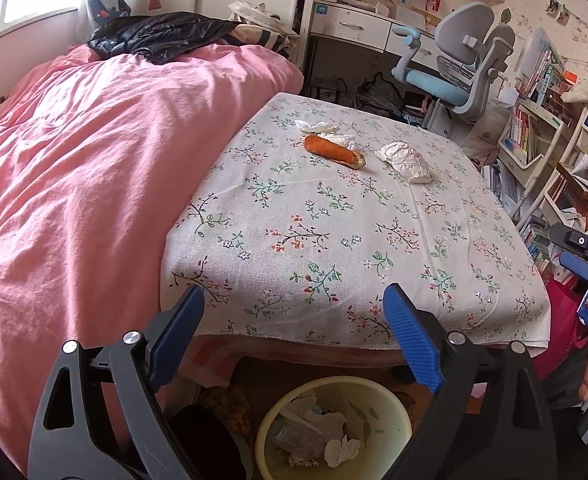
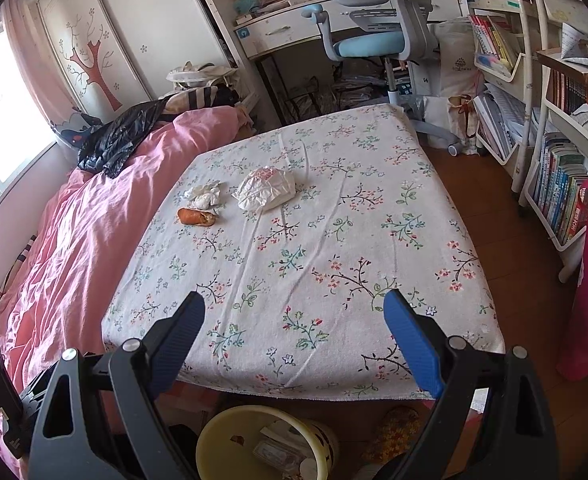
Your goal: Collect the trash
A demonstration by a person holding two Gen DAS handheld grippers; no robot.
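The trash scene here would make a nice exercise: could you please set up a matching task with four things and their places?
Things:
1. bread piece
2. crumpled wrapper
3. yellow bin
4. black bag

Places:
A. on the pink bedding
B. on the floor below the table's near edge
C. on the floral cloth, right of the bread
D. beside the white tissues

Pairs: 1-D, 2-C, 3-B, 4-A
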